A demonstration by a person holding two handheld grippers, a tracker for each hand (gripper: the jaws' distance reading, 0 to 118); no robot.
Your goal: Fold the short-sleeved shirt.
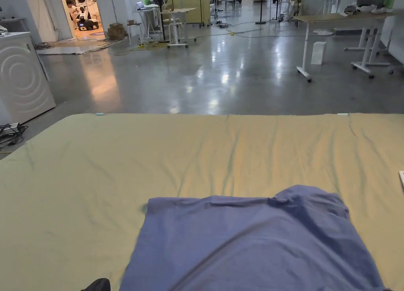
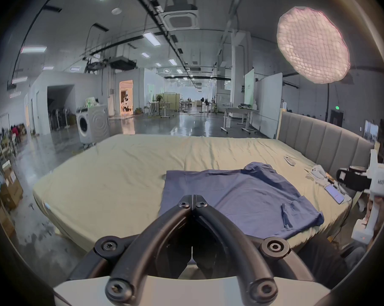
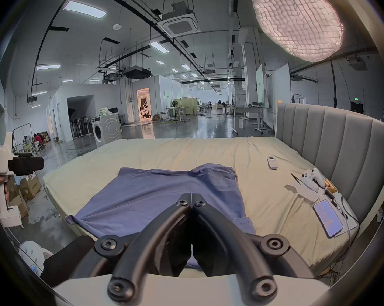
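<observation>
Half the shirt (image 1: pixel 252 244) cut off below

The shirt's (image 1: pixel 252 244) near end runs off the head view's bottom edge, and the bed (image 1: pixel 79 185) is cut off at both sides.

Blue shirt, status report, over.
Left gripper shut, right gripper shut, both empty. Blue shirt spread on bed, unfolded. Nothing on it.

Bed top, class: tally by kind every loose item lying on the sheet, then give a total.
Blue shirt: 1
White remote: 1
White game controller: 1
Phone: 1
Total: 4
A few small bits beside the controller are too small to tell.
</observation>
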